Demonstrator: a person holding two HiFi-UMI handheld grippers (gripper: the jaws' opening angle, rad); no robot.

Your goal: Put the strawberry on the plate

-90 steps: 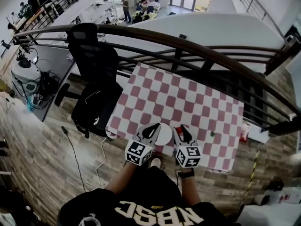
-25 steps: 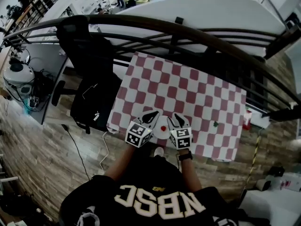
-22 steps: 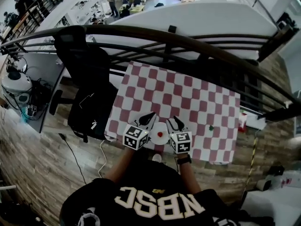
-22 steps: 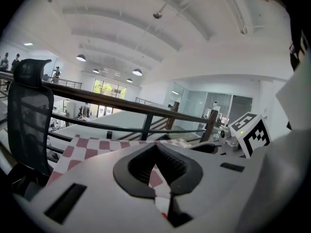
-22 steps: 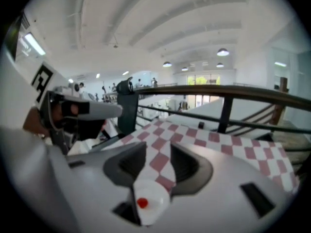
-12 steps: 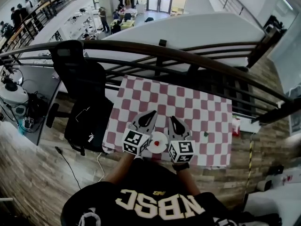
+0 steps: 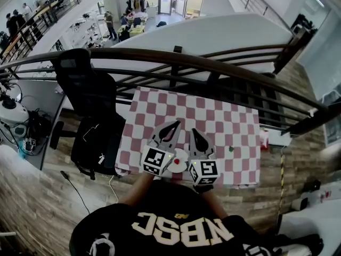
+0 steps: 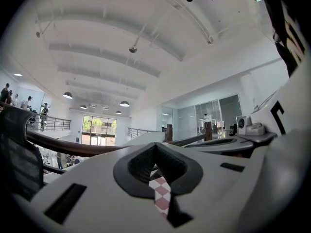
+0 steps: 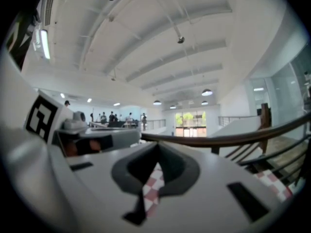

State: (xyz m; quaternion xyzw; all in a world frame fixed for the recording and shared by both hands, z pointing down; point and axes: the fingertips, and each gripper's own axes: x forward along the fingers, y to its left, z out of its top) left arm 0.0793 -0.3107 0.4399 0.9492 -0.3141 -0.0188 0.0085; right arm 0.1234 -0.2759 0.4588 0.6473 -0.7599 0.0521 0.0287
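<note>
Left gripper (image 7: 171,126) closed, jaw tips pressed together, nothing held; through the slit between the pads, only a strip of checked cloth. Right gripper (image 7: 195,132) likewise closed and empty, tips meeting in a point. Both held side by side over the near edge of the table, tips pointing away from the person and angled slightly toward each other.

Small red strawberry (image 7: 176,161) on the white round plate (image 7: 181,154), lying between the two grippers' bodies, well behind both sets of tips. Just right of the left gripper's marker cube, just left of the right gripper's. Plate partly covered at both sides by the gripper bodies.

Under and ahead of both grippers, the red-and-white checked tablecloth (image 7: 213,111). To the right of the right gripper, apart from it on the cloth, a small green thing (image 7: 231,149), too small to identify. Farther right, by the cloth's edge, a small reddish item (image 7: 265,140), also unclear.

Beyond the tips, past the table's far edge, a dark wooden handrail (image 7: 213,64) on black bars, crossing the whole view. To the left of the left gripper, off the table, a black mesh office chair (image 7: 88,84) with a black bag (image 7: 96,140) on it. Behind the grippers, the person's forearms and black shirt.
</note>
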